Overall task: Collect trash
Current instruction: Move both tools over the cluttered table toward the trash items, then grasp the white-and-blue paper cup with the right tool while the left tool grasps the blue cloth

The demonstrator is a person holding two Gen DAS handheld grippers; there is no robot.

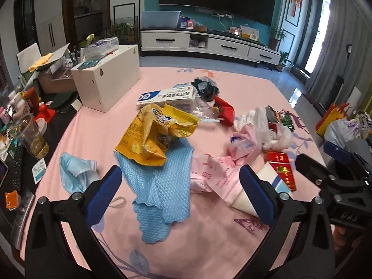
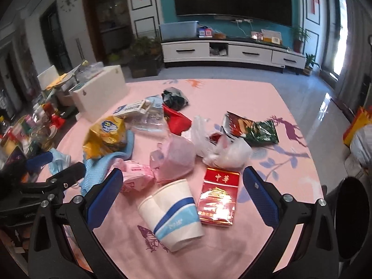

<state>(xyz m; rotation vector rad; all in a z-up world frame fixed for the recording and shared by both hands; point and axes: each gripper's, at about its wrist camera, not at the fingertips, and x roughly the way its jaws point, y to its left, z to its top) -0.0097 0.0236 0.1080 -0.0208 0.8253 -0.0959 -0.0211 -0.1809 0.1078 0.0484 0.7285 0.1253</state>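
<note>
Trash is strewn over a pink tablecloth [image 1: 209, 244]. My left gripper [image 1: 180, 193] is open above a blue quilted cloth [image 1: 160, 186], with a yellow snack bag [image 1: 153, 134] just beyond it and a blue face mask [image 1: 74, 172] to its left. My right gripper [image 2: 183, 193] is open around a tipped white paper cup with a blue band [image 2: 172, 214] and a red cigarette pack [image 2: 219, 197]. Beyond them lie a pink plastic bag [image 2: 176, 158], a white plastic bag [image 2: 223, 151], a green and red wrapper [image 2: 253, 127], a red bag [image 2: 177, 121] and a black bag [image 2: 174, 98].
A white box [image 1: 109, 79] stands at the table's far left corner, beside a white and blue carton [image 1: 167, 96]. Left of the table, a cluttered dark surface holds a plastic cup of drink [image 1: 32, 137] and bottles. A dark round bin [image 2: 351, 218] sits at the right edge.
</note>
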